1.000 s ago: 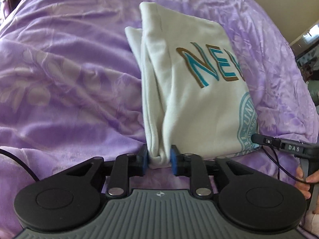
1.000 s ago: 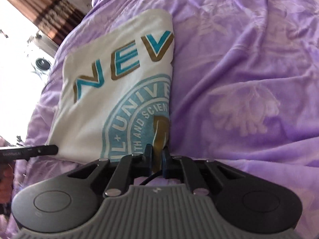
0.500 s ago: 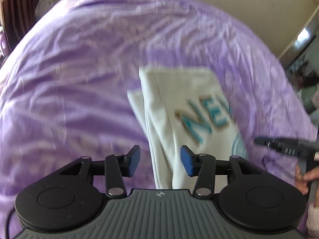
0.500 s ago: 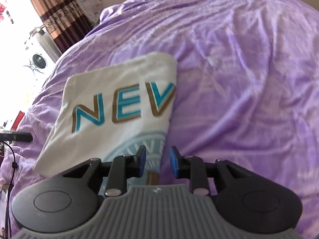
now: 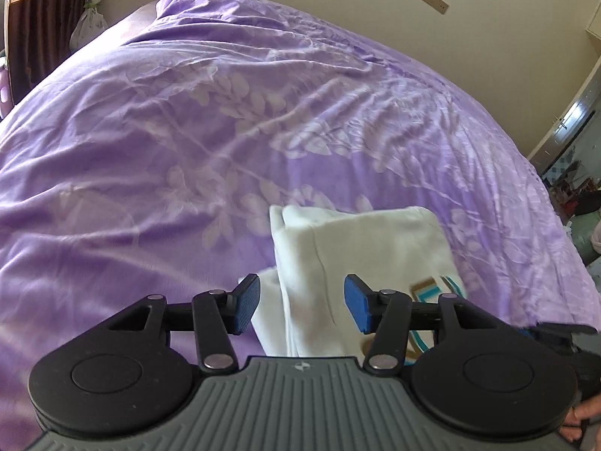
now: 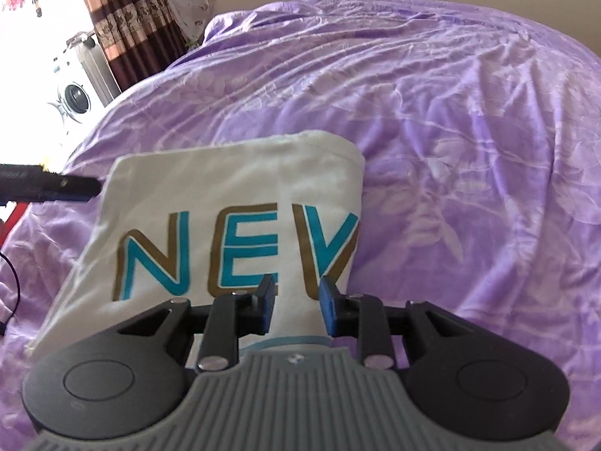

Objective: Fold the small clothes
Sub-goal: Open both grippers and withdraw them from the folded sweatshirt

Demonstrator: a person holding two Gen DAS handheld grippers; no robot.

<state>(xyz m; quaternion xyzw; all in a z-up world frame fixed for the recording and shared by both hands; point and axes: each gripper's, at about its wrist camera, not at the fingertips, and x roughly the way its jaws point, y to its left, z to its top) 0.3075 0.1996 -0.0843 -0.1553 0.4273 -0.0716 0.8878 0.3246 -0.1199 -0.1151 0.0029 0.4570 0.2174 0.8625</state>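
A white T-shirt (image 6: 233,203) with teal and gold letters "NEV" lies folded into a rectangle on the purple bedspread (image 6: 469,131). In the left wrist view the shirt (image 5: 360,248) shows its stacked folded edge on the left. My left gripper (image 5: 300,302) is open and empty, lifted above the shirt's near left edge. My right gripper (image 6: 296,300) is open and empty, above the shirt's near right part. The other gripper's tip (image 6: 49,188) shows at the shirt's left side in the right wrist view.
The bedspread (image 5: 188,131) with a pale leaf print covers the whole bed. A brown curtain (image 6: 124,18) and a white washing machine (image 6: 79,90) stand beyond the bed's far left. A beige wall (image 5: 413,7) is behind the bed.
Both grippers let go of the folded shirt's near edge, opened, and rose back away from it. The shirt stays flat on the bed.
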